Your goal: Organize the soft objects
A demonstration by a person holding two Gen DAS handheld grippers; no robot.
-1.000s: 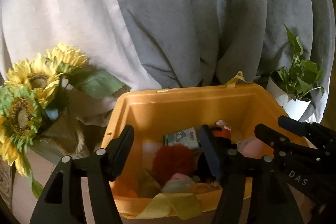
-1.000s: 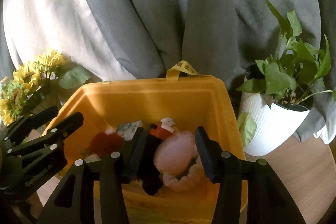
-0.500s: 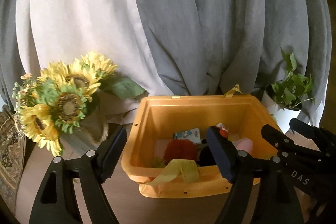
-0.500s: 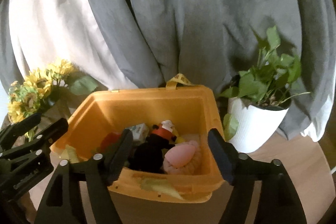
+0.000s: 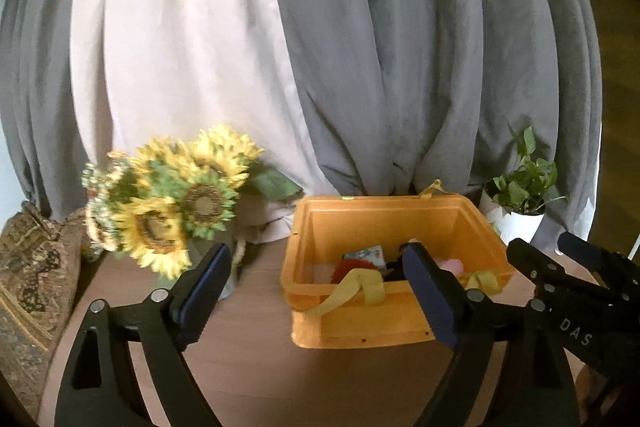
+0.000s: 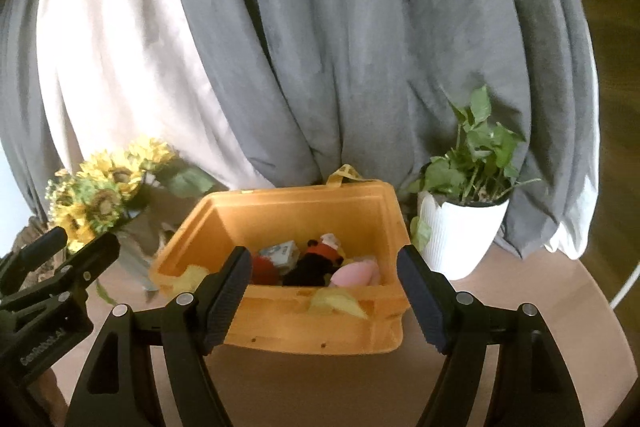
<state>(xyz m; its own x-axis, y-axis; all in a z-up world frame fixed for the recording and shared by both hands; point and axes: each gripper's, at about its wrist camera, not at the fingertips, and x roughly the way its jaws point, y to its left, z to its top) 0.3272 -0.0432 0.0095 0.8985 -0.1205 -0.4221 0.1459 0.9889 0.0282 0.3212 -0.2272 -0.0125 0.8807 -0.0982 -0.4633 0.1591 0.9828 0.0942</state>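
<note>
Now both of your tongs are empty. The left tongs (image 5: 316, 293) are opening with nothing between the jaws, and the right tongs (image 6: 322, 297) stand wide apart, gripping nothing.

The soft toys lie together in the orange plastic bin (image 6: 280, 323) on the round wooden table (image 6: 320, 387): a red fuzzy ball (image 6: 262, 269), a black plush figure with an orange head (image 6: 316, 263), a pink plush piece (image 6: 356, 275) and a small pale printed cube (image 6: 280, 253). By the look of it the gathering is done, since no soft thing lies loose on the table.

The bin sits between the sunflower bouquet (image 5: 172, 203) and the green plant in a white ribbed pot (image 6: 464, 227), well clear of both, so nothing gets knocked.

You hold both tongs side by side, short of the bin's near wall, pointing forward and tilted down towards it.
</note>
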